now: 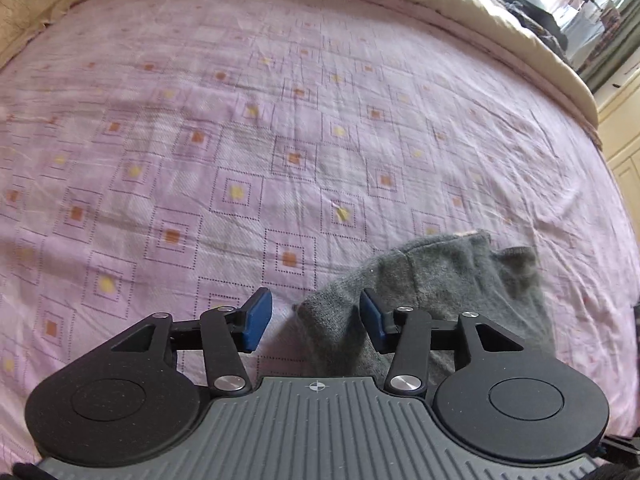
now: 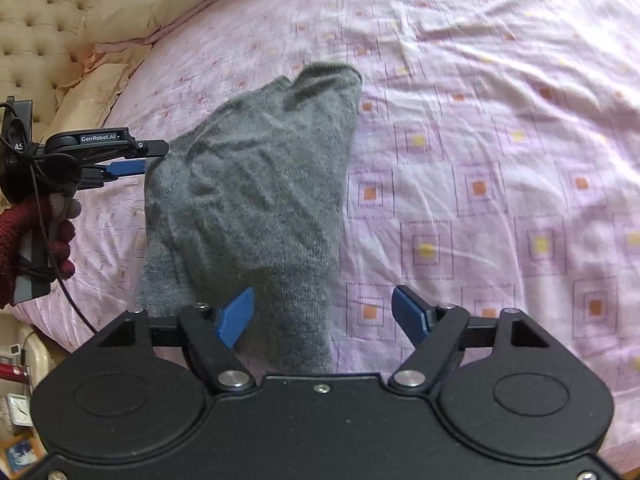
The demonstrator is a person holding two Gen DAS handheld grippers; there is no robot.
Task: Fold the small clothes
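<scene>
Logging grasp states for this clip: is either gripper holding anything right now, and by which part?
Nothing is held. The left gripper and right gripper are both open over the grey sock, which lies on the bedspread.

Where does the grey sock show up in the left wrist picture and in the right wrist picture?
Left wrist view: grey sock sits lower right, behind the right-hand blue pad.
Right wrist view: it fills the centre-left, running down under the gripper.
Shared landmark: the pink patterned bedsheet under it in both.

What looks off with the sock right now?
The grey sock lies rumpled on the pink bedsheet, its cuff end curled up rather than flat. Both the left claw and right claw are open around it.
</scene>
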